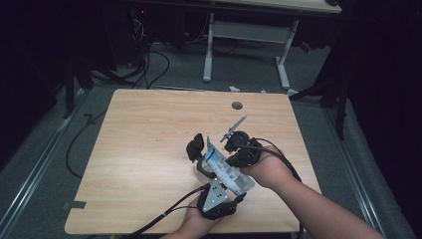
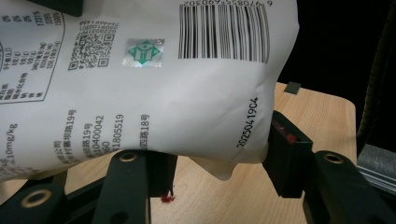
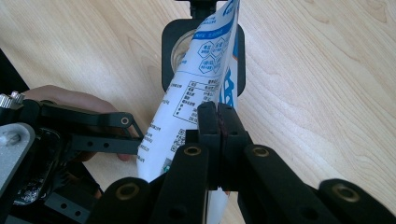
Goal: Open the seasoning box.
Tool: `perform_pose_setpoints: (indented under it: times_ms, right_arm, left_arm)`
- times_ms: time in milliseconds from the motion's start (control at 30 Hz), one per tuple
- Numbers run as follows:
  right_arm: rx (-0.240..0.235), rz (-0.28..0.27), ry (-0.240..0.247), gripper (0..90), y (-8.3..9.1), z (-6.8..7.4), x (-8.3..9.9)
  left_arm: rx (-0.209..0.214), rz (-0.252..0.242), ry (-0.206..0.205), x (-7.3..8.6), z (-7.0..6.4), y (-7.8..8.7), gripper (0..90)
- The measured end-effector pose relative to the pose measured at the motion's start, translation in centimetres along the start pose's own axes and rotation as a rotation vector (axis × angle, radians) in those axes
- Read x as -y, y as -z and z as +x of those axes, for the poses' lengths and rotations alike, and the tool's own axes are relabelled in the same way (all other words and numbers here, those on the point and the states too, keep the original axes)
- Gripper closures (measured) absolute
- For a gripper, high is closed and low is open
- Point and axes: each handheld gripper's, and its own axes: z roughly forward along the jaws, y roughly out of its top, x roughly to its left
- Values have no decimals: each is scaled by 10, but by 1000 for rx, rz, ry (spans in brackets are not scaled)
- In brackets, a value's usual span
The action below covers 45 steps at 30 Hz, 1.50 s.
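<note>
- High view: a white and blue pouch [image 1: 226, 169] is held up over the near part of the wooden table [image 1: 149, 144]. The left gripper [image 1: 208, 172] and the right gripper [image 1: 238, 158] meet at it, one from each side.
- Left gripper view: the pouch [image 2: 154, 88] sits between the two black jaws, which stand wide apart and press its sides. You can read a barcode [image 2: 224, 30], a QR code, a green sticker and the stamp "2025041904".
- Right gripper view: the jaws of the right gripper [image 3: 218, 122] are squeezed tight on the pouch's [image 3: 198, 88] thin edge. Blue shapes and tiny boxes of print are too small to read.
</note>
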Motion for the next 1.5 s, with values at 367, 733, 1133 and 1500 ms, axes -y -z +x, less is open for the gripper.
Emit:
perform_pose_setpoints:
  times_ms: [367,733,1133,1500]
  right_arm:
    - [-4,0,4,900,1,0,-2]
    - [-11,7,9,900,2,0,-4]
    - [-16,22,12,900,4,-1,-5]
    - [-11,25,14,900,5,-1,-7]
  left_arm:
    - [-6,-4,-4,-1,1,1,518]
    - [-7,-5,-10,-2,0,1,519]
    - [-17,-6,-22,-4,-2,0,519]
    - [-20,-9,-19,-6,-2,0,517]
